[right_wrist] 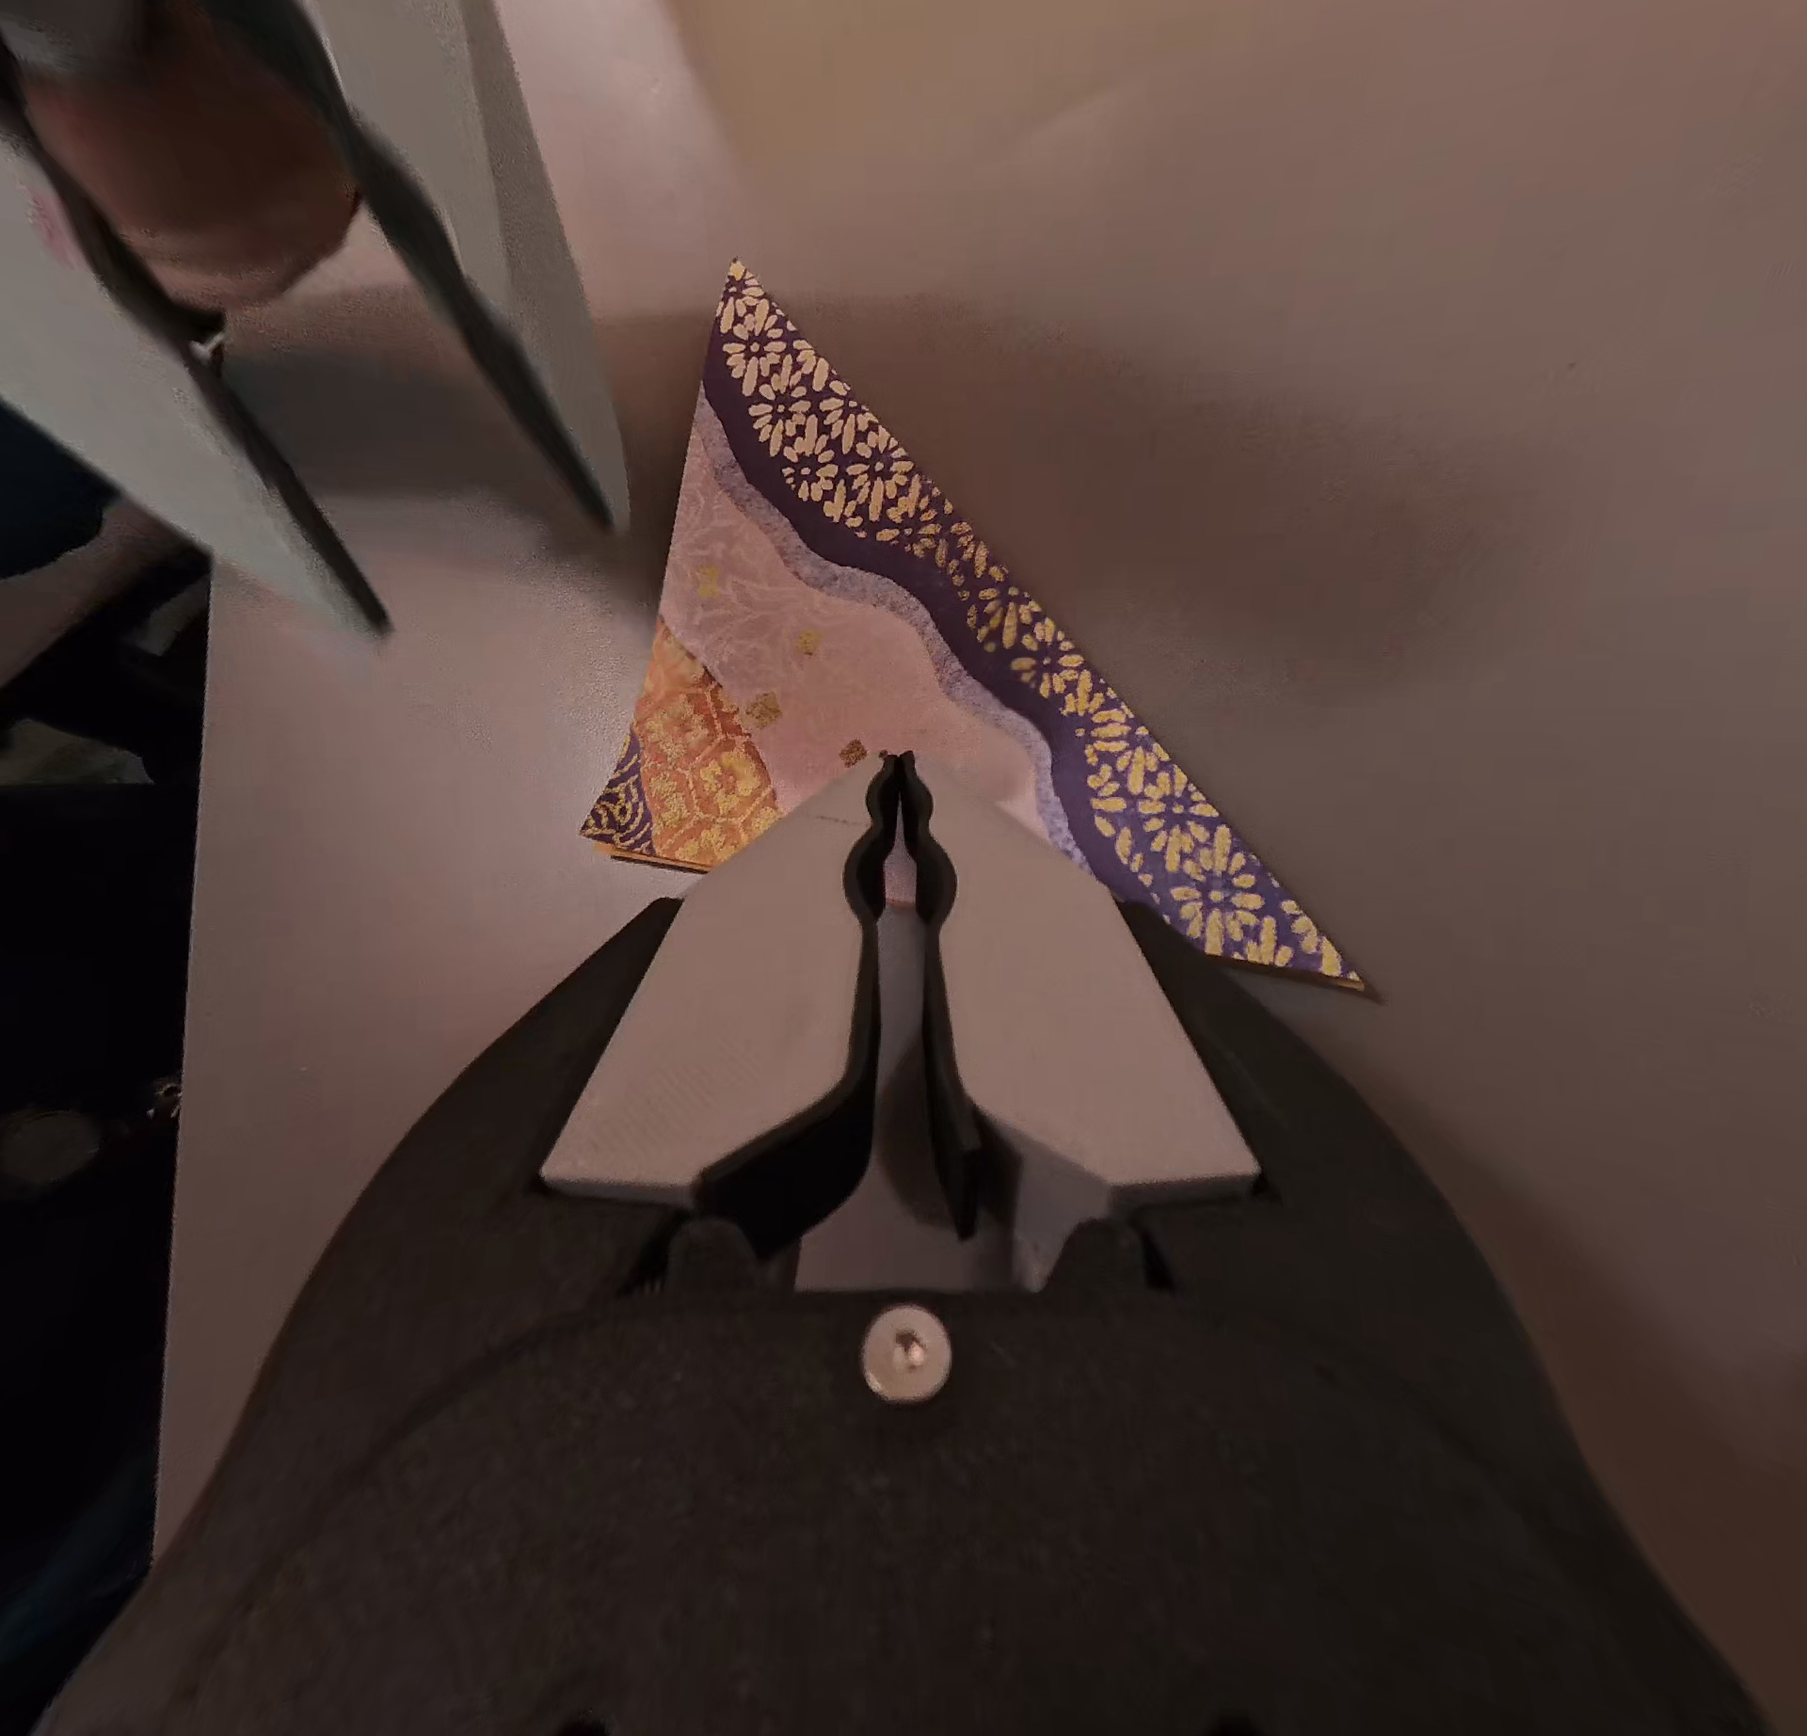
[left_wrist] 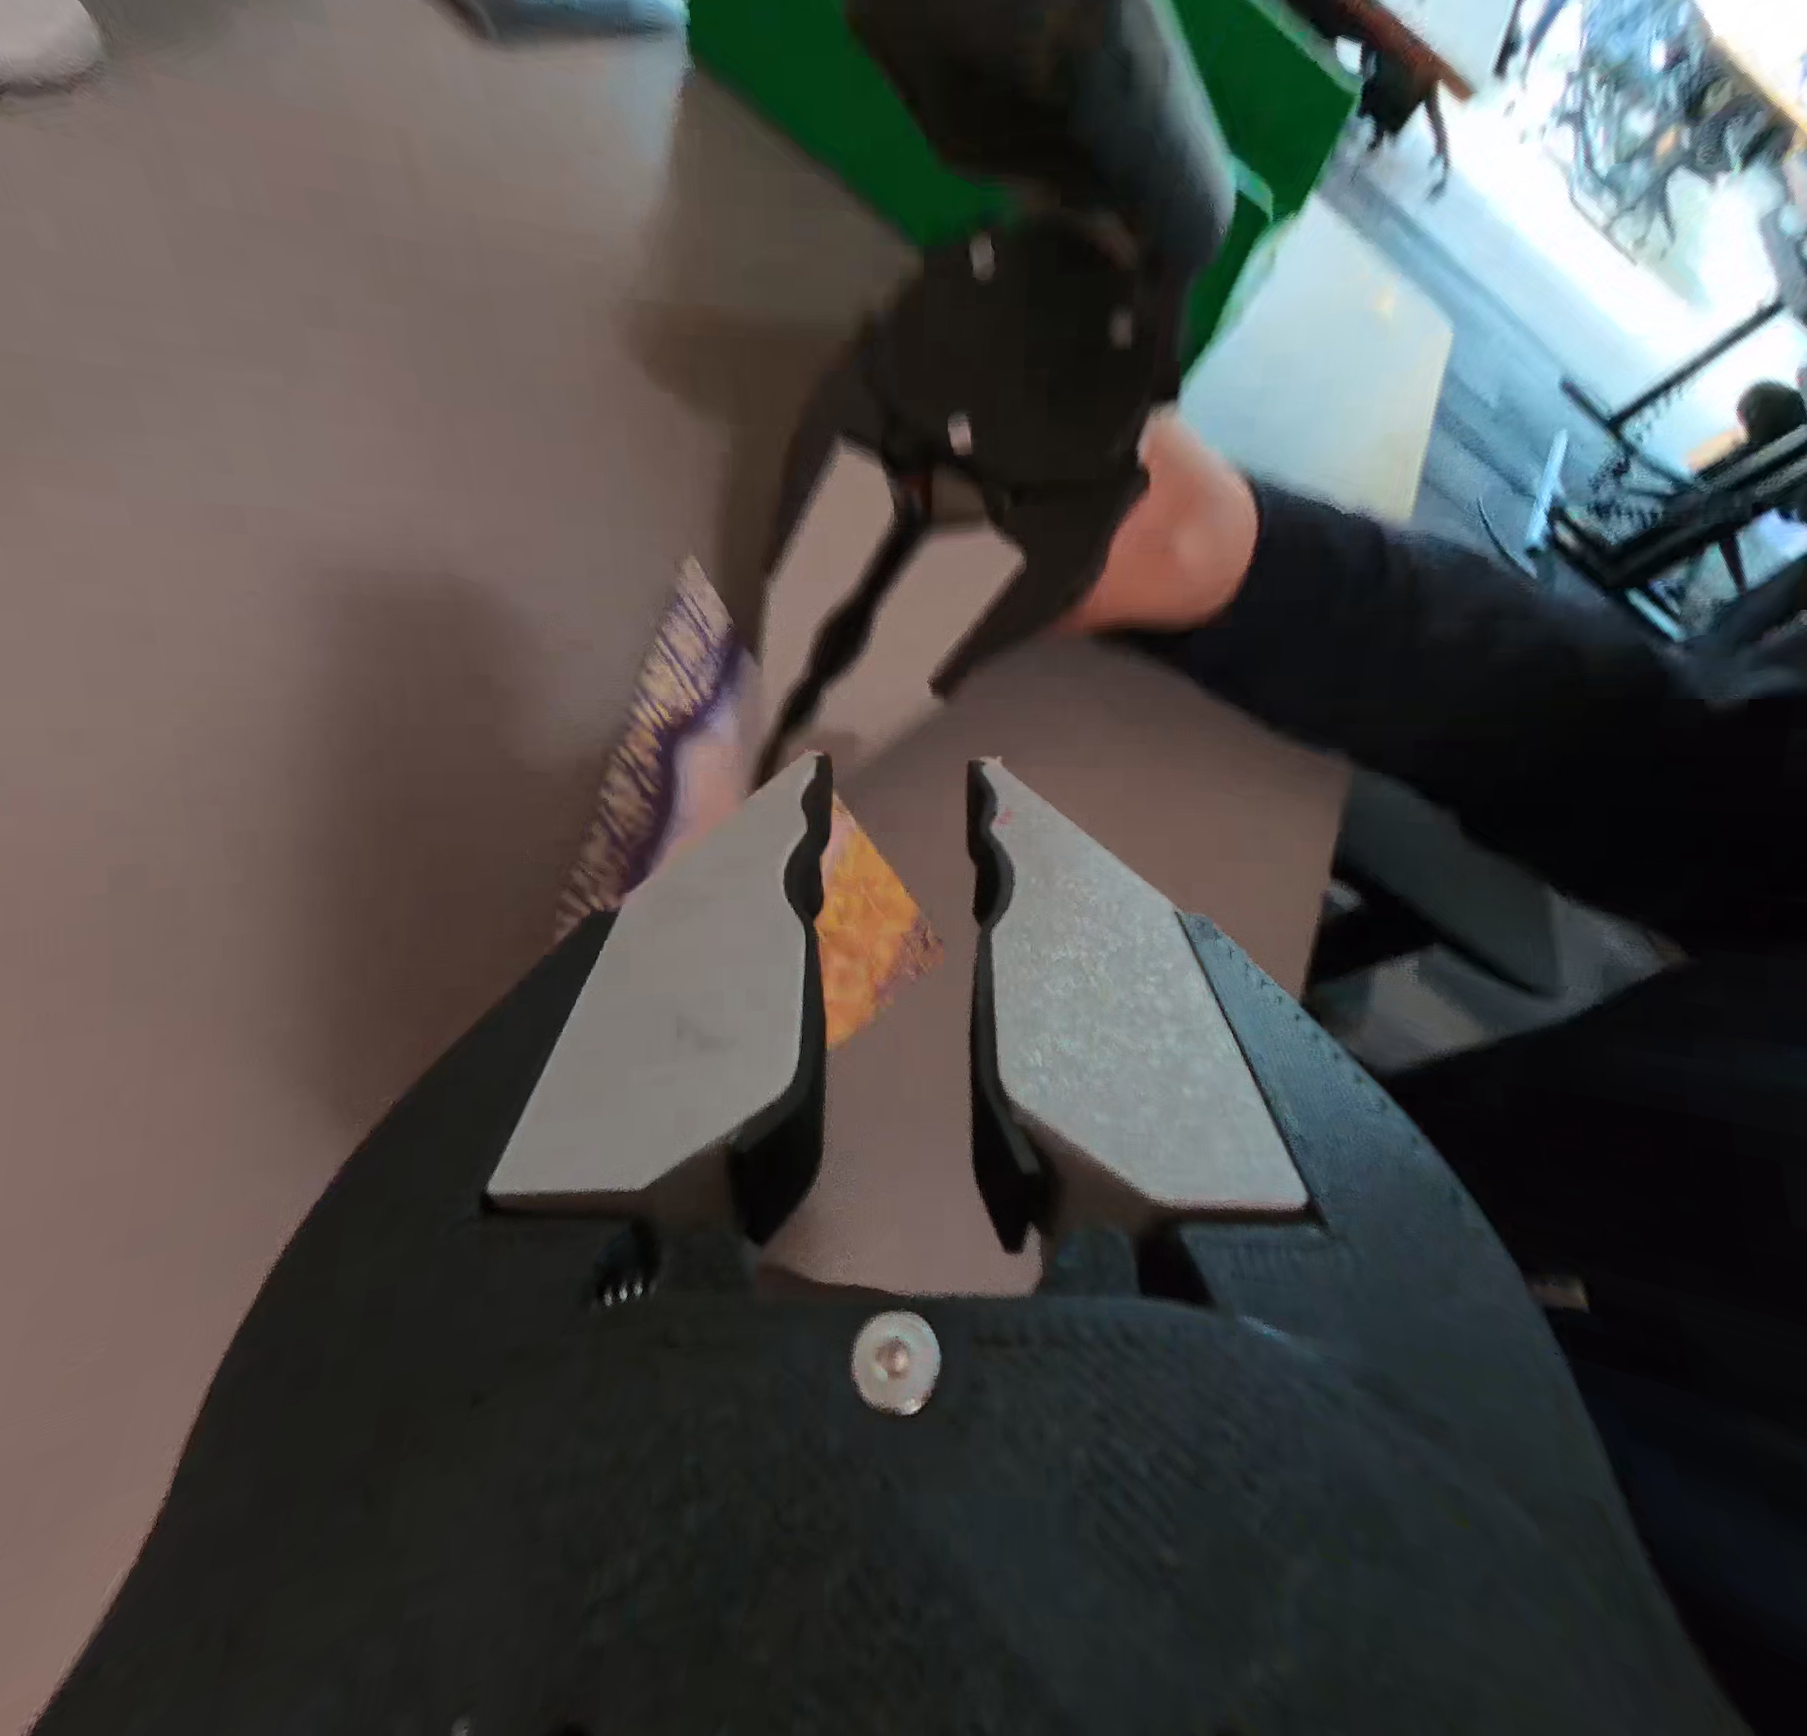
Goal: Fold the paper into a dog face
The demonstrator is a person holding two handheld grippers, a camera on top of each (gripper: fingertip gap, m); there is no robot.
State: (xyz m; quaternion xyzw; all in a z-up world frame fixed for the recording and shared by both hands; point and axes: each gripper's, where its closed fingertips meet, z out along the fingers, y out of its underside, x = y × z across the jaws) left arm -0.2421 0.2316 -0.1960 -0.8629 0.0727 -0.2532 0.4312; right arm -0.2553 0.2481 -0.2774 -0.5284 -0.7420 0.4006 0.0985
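Two grippers are seen: the right gripper [right_wrist: 898,760], jaws pressed together, is poised over the folded triangular paper [right_wrist: 860,604] on the table [right_wrist: 1369,320]; the left gripper [left_wrist: 895,770], parted and empty, is held beside it. The paper could be dragged askew by a sliding tip.

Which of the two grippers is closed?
The right gripper: its fingertips meet over the patterned paper. The left gripper shows a clear gap between its fingers.

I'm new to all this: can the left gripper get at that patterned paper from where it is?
Probably yes. The left gripper is open and right above the paper, which lies flat on the table. Only the right gripper, shut over the paper's middle, crowds it.
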